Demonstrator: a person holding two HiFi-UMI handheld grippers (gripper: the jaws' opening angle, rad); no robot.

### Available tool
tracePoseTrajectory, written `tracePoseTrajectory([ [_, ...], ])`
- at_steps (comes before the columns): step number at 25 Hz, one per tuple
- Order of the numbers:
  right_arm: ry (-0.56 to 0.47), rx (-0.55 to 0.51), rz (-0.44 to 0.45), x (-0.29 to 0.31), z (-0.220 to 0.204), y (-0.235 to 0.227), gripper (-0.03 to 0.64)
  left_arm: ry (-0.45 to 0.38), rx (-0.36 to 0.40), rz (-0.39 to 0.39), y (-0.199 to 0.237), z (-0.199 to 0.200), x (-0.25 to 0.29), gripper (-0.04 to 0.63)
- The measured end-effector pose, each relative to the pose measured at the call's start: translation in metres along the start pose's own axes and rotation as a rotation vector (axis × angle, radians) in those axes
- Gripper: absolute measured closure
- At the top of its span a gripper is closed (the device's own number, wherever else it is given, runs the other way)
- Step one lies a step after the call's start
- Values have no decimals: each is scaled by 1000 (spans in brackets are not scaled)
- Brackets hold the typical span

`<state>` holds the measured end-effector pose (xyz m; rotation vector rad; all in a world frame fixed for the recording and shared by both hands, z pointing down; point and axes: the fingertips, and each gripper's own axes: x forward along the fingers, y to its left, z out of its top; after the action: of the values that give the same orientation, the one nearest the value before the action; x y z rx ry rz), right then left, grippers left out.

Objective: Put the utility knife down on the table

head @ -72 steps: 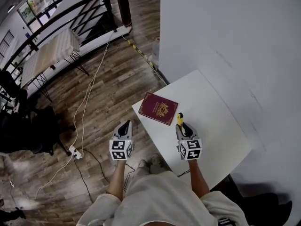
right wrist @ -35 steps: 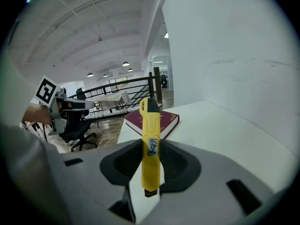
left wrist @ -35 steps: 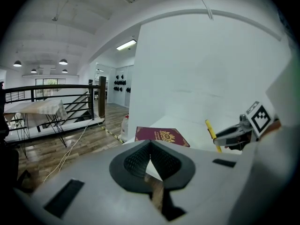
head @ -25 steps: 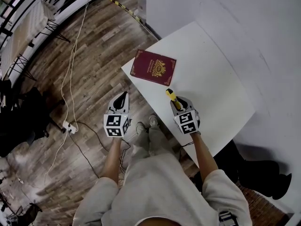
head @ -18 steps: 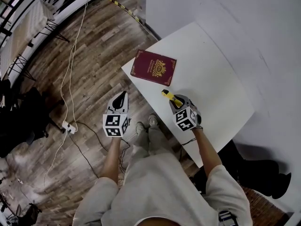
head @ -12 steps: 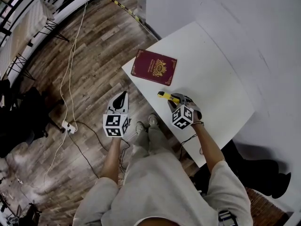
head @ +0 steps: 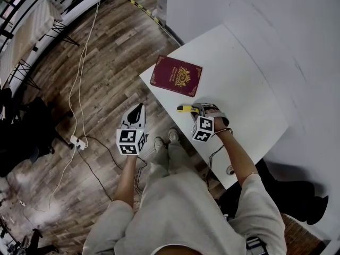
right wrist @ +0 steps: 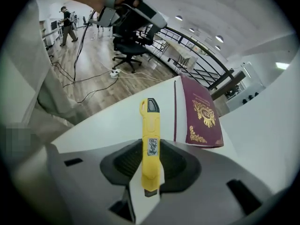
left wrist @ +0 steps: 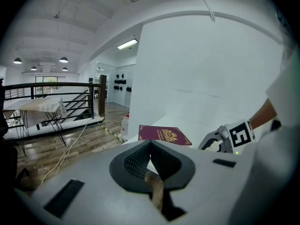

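My right gripper (head: pixel 194 110) is shut on a yellow utility knife (head: pixel 185 109), which sticks out to the left, low over the near edge of the white table (head: pixel 239 94). In the right gripper view the knife (right wrist: pixel 149 125) runs straight out from between the jaws of that gripper (right wrist: pixel 151 149), over the table top. Whether the knife touches the table I cannot tell. A maroon passport-like booklet (head: pixel 176 75) lies flat just beyond the knife. My left gripper (head: pixel 139 110) hangs shut and empty over the wooden floor, left of the table.
White cables and a power strip (head: pixel 74 141) lie on the wooden floor (head: pixel 106 62) at left. A black railing (left wrist: pixel 56 86) and a trestle table (left wrist: pixel 40 107) stand further off. A white wall (head: pixel 276 15) rises behind the table. The person's shoes (head: pixel 164 138) are by the table's near edge.
My right gripper has rolled and sunk toward the table, so the knife now points left instead of away from me. The left gripper has kept still.
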<state>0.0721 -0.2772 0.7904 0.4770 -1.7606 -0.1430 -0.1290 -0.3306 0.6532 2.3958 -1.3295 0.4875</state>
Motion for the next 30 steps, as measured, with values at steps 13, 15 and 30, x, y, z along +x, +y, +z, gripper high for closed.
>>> tracePoseTrajectory([
  [13,62,-241,55,13,-1,-4,506,4,-2,20,17,0,-5,589],
  [15,59,-246,68,14,-1,-4,506,4,-3,20,18,0,-5,589],
  [30,23,-209,123,15,-2,-5,500,-3,18,18,19,6,-3,589],
])
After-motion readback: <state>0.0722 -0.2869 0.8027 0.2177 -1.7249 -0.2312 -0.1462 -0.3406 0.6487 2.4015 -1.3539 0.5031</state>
